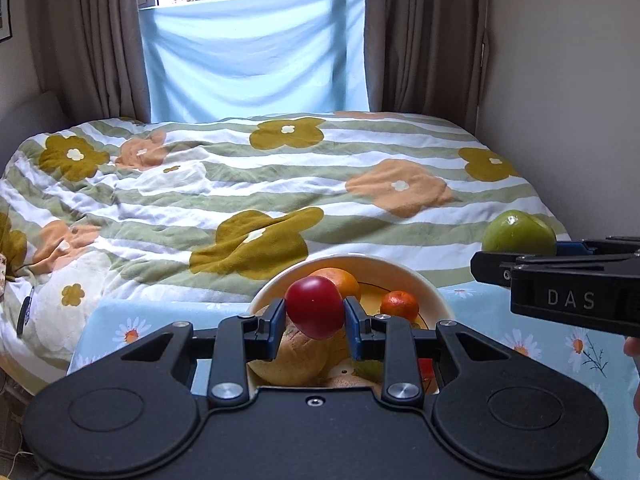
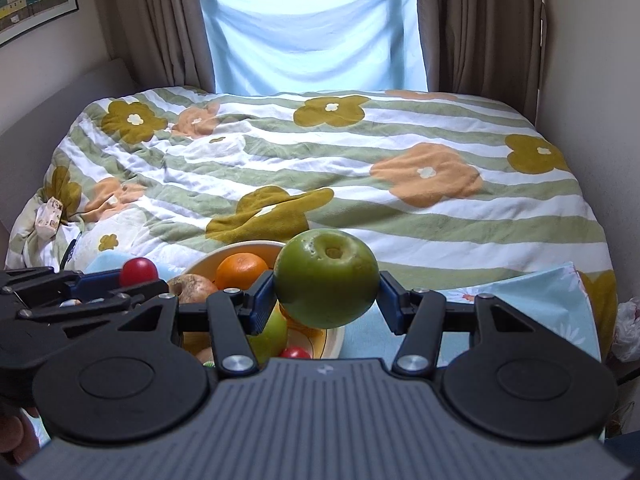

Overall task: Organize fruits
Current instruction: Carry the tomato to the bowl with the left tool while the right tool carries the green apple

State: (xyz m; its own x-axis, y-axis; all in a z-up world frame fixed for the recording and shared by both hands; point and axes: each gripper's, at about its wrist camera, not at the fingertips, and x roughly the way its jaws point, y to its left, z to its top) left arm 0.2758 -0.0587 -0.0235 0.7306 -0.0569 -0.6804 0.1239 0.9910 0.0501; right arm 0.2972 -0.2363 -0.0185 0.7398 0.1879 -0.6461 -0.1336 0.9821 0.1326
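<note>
My left gripper (image 1: 315, 316) is shut on a small red fruit (image 1: 315, 307), held just above a cream bowl (image 1: 434, 294). The bowl holds an orange (image 1: 344, 280), a small mandarin (image 1: 400, 304) and a brownish fruit (image 1: 298, 356). My right gripper (image 2: 326, 284) is shut on a green apple (image 2: 326, 278), hanging over the bowl's right edge (image 2: 334, 338). In the right wrist view the bowl shows an orange (image 2: 240, 270), a brown fruit (image 2: 194, 286), a green fruit (image 2: 272, 334) and a red one (image 2: 296, 353). The left gripper with its red fruit (image 2: 138, 272) appears at the left there.
The bowl stands on a light blue daisy-print cloth (image 1: 520, 340) over a small table. Behind it lies a bed with a flowered striped blanket (image 1: 280, 176), then brown curtains and a blue sheet (image 1: 256, 52) over the window. A wall (image 1: 568, 100) closes the right side.
</note>
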